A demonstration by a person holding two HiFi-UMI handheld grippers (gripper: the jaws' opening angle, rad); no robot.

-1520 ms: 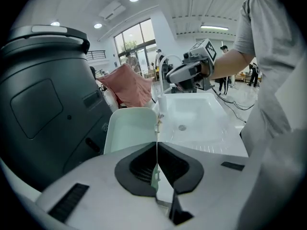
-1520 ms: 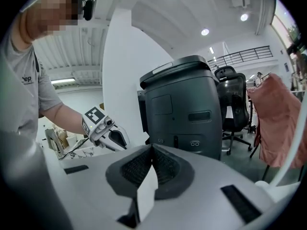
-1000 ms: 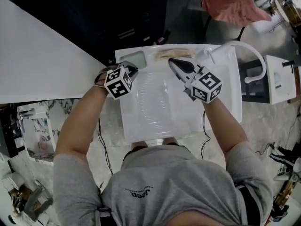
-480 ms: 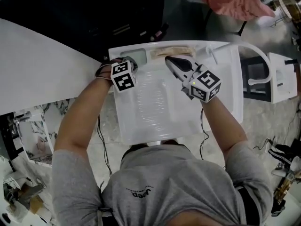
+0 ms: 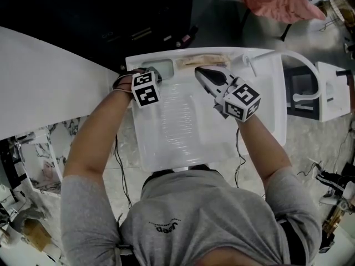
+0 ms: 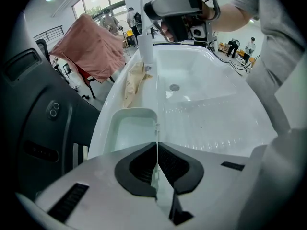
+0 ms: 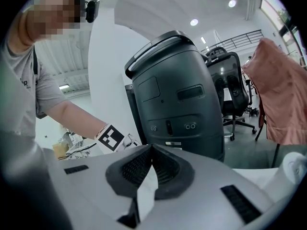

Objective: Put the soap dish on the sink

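The soap dish (image 5: 161, 68), a pale shallow rectangular tray, lies at the back left corner of the white sink (image 5: 277, 110). My left gripper (image 5: 153, 75) points steeply down and is shut on the dish's thin right rim. In the left gripper view the dish (image 6: 128, 128) sits on the sink's ledge just beyond the jaws, with its rim between the pads. My right gripper (image 5: 201, 71) hovers over the back of the basin, shut and empty. It appears again at the top of the left gripper view (image 6: 180, 6).
A beige cloth (image 5: 205, 59) lies along the sink's back ledge beside the dish. The white faucet (image 5: 299, 65) arches at the back right. The drain (image 6: 174, 87) sits in the basin. A dark bin (image 7: 177, 99) stands behind the sink, and a pink cloth (image 5: 277, 1) hangs over a chair.
My left gripper has sunk a little with the soap dish toward the sink's back left ledge. The right gripper has barely moved.
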